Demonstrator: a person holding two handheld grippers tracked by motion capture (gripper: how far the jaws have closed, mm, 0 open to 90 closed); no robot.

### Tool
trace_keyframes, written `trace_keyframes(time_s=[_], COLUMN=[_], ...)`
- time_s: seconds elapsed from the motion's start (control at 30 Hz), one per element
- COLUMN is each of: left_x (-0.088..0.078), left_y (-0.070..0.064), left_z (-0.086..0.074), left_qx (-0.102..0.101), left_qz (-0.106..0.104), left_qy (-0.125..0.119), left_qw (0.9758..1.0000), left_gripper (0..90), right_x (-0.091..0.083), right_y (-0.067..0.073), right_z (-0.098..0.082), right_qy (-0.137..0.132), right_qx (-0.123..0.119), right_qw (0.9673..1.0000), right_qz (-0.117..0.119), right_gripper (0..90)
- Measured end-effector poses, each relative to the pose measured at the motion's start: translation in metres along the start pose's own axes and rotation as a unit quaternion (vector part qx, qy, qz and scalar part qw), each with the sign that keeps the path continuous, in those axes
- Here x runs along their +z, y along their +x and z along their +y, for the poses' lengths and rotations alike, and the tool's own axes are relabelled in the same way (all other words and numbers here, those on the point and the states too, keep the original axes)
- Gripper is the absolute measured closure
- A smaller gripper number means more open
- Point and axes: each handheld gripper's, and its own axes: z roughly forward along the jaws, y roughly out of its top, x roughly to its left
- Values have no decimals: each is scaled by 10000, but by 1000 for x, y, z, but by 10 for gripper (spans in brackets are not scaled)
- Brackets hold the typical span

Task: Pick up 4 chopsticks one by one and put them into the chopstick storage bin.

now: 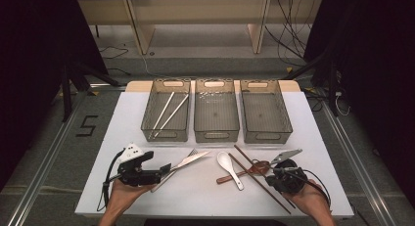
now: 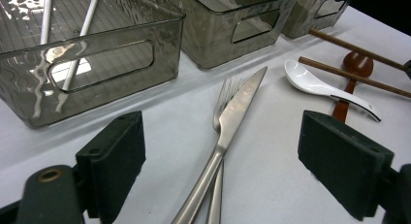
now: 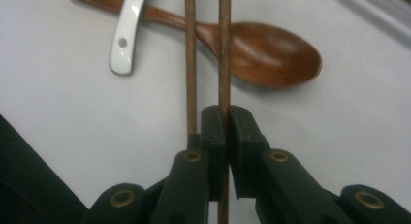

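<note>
Chopsticks are our job here: the right gripper (image 3: 224, 118) is clamped on 1 brown chopstick (image 3: 224, 49), while the second chopstick (image 3: 191, 64) lies just outside its jaws, to their left, both crossing the wooden spoon (image 3: 271, 52) ahead. We should lift straight and slowly so the loose stick is not dragged, keeping the pinch square. Our left gripper (image 2: 220, 170) hangs released over the knife (image 2: 237, 110) and fork (image 2: 225, 90). We cannot tell how much chopstick sits behind the pads, and the far ends are cut off.
</note>
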Motion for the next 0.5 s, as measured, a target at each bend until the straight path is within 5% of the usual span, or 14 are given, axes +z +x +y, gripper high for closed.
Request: trace_keyframes(time_s=[0.2,0.5], left_x=[-2,-4], left_y=[0,1], left_z=[-1,-5], left_qx=[6,21], left_qz=[-1,111], left_qy=[-67,-92], left_qw=[10000,9999], left_gripper=[168,168], right_x=[-9,-9], right_y=[4,15], right_z=[12,54], right_qy=[-324,-820], right_qx=[-44,-114], right_qw=[9994,9963], right_qz=[105,241], right_gripper=[861,861])
